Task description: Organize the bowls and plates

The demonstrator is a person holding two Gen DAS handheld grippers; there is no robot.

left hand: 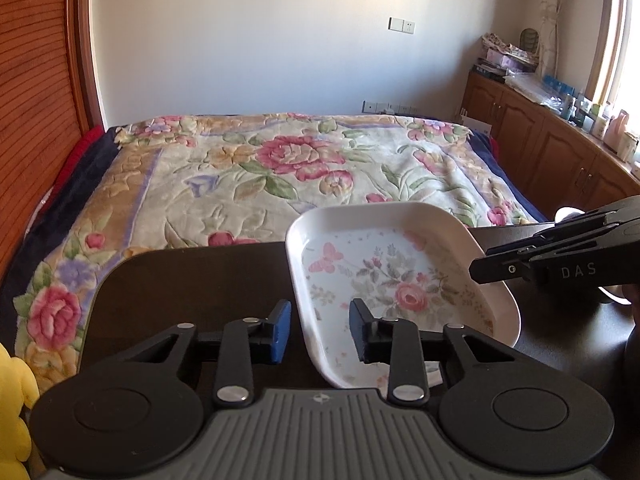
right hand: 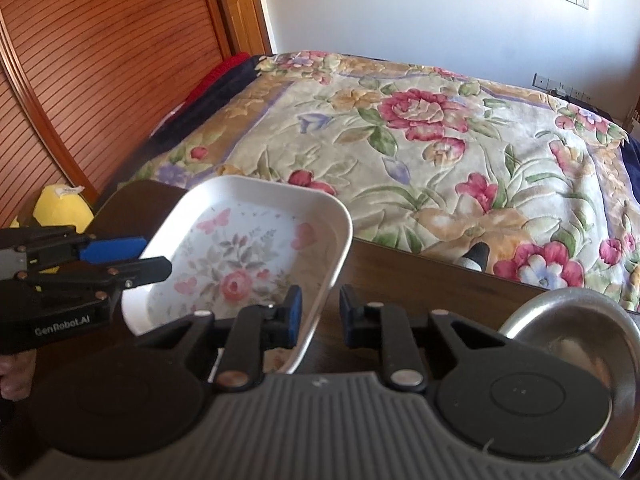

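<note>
left wrist view: left gripper (left hand: 320,330) low over a dark table (left hand: 192,280), its fingers straddling the left rim of a white square plate (left hand: 396,280) with a rose and butterfly print — rim sits in the gap, the pads stand apart from it and grasp nothing. the plate rests on the table and looks tilted, but i cannot tell for sure. right gripper (left hand: 478,270) enters from the right at the plate's right rim; from here i cannot tell its grip. floral blanket (left hand: 280,168) on the bed beyond, wooden cabinets (left hand: 532,140) along the right wall. right wrist view: right gripper (right hand: 320,312) has one blue pad inside the plate (right hand: 256,248) and the other outside its right rim — a narrow gap, no clear press on the rim, so released. left gripper (right hand: 156,258) reaches the plate's left edge. steel bowl (right hand: 592,344) sits on the table at lower right, apart from the plate. yellow plush toy (right hand: 60,208) at left by the slatted wooden door (right hand: 100,60)
</note>
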